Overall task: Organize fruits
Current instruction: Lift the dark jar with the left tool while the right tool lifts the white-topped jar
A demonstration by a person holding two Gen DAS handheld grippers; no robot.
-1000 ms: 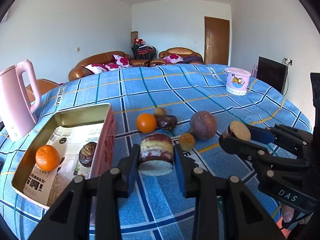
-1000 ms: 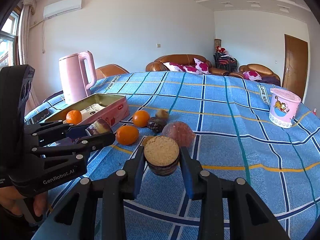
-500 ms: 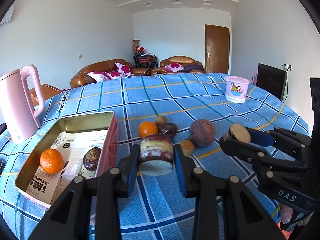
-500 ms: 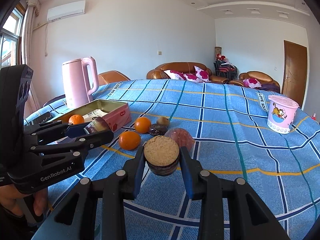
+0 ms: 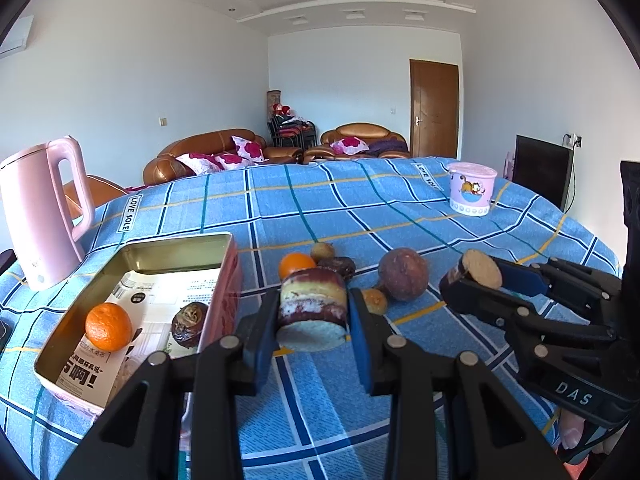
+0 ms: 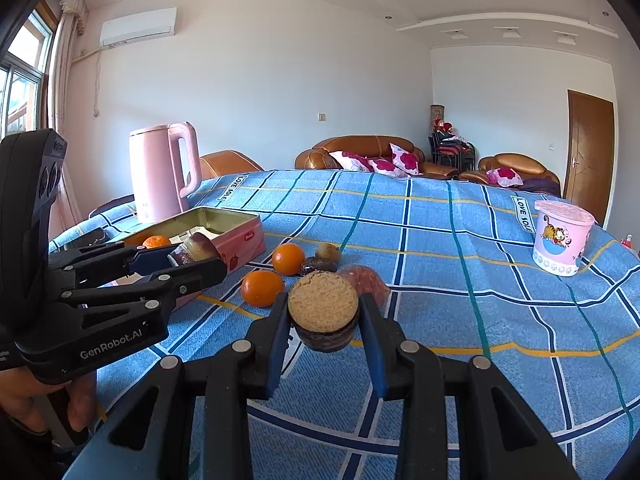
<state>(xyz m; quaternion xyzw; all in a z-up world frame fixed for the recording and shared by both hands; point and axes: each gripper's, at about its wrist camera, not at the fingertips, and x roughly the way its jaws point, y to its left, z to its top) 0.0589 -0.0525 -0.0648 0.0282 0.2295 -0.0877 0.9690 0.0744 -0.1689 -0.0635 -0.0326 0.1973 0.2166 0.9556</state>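
My left gripper (image 5: 314,316) is shut on a purple and yellow cut fruit piece (image 5: 313,307), held above the blue cloth just right of the pink tin (image 5: 230,276). The tin holds an orange (image 5: 108,326) and a dark wrinkled fruit (image 5: 189,323). My right gripper (image 6: 324,320) is shut on a dark fruit piece with a tan cut face (image 6: 323,306); it also shows in the left wrist view (image 5: 476,276). Loose on the cloth lie two oranges (image 6: 263,288) (image 6: 288,258), a large purple fruit (image 5: 403,274) and small dark fruits (image 6: 319,266).
A pink kettle (image 5: 42,216) stands left of the tin. A pink cartoon cup (image 5: 472,193) stands at the far right of the table. Sofas and a door lie beyond the blue checked tablecloth (image 5: 360,208).
Both grippers have risen and tilted up a little with their fruit pieces still held. The fruits on the cloth and in the tin have not moved.
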